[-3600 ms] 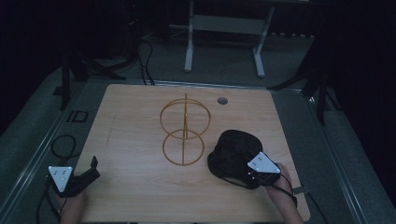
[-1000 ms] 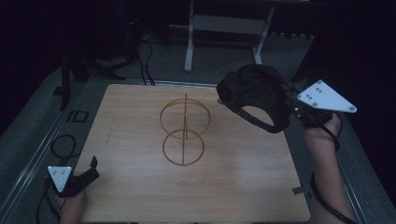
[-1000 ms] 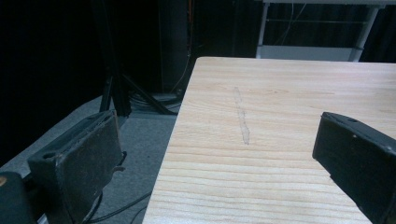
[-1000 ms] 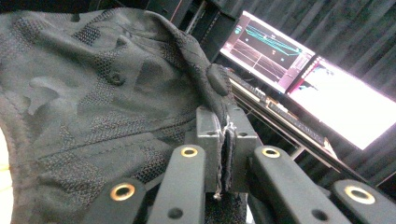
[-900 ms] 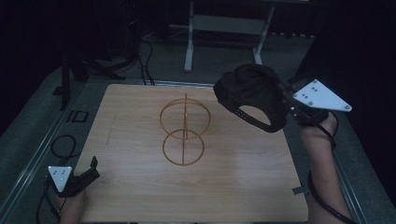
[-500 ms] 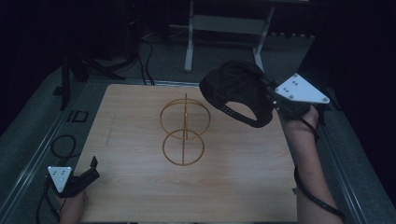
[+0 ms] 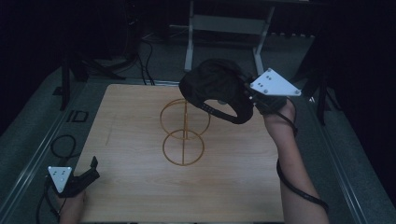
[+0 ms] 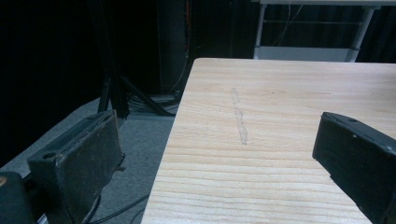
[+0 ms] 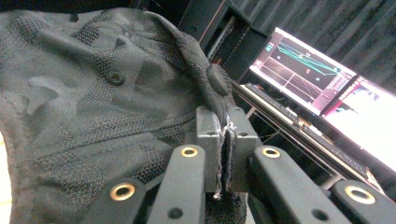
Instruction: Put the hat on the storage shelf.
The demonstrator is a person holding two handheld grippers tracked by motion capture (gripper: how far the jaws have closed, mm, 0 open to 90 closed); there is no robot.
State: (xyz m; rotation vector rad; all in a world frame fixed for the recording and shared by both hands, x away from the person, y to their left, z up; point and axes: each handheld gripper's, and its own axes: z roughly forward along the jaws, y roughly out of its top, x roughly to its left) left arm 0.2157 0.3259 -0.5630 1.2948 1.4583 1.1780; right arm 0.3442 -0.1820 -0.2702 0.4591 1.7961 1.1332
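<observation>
A black cap [image 7: 217, 88] hangs in the air over the back right part of the wooden table [image 7: 135, 182], just right of the top ring of an orange wire stand [image 7: 184, 130]. My right gripper [image 7: 250, 95] is shut on the cap's edge, and the person's forearm reaches up from the bottom right. In the right gripper view the jaws pinch a fold of the dark patterned cap [image 9: 93, 102] at my right gripper [image 9: 224, 135]. My left gripper [image 7: 91, 170] rests at the table's front left corner, open and empty. Its pads [image 8: 84, 158] stand wide apart over the table edge.
The wire stand has two rings on a central post and sits mid-table. Cables [image 7: 60, 144] lie on the floor left of the table. A metal frame [image 7: 224, 28] stands behind the table. Lit monitors [image 9: 317, 79] are off to the side in the right gripper view.
My right gripper has lifted the cap off the table's front right and carried it up, then leftward toward the wire stand's top. The left gripper has stayed still.
</observation>
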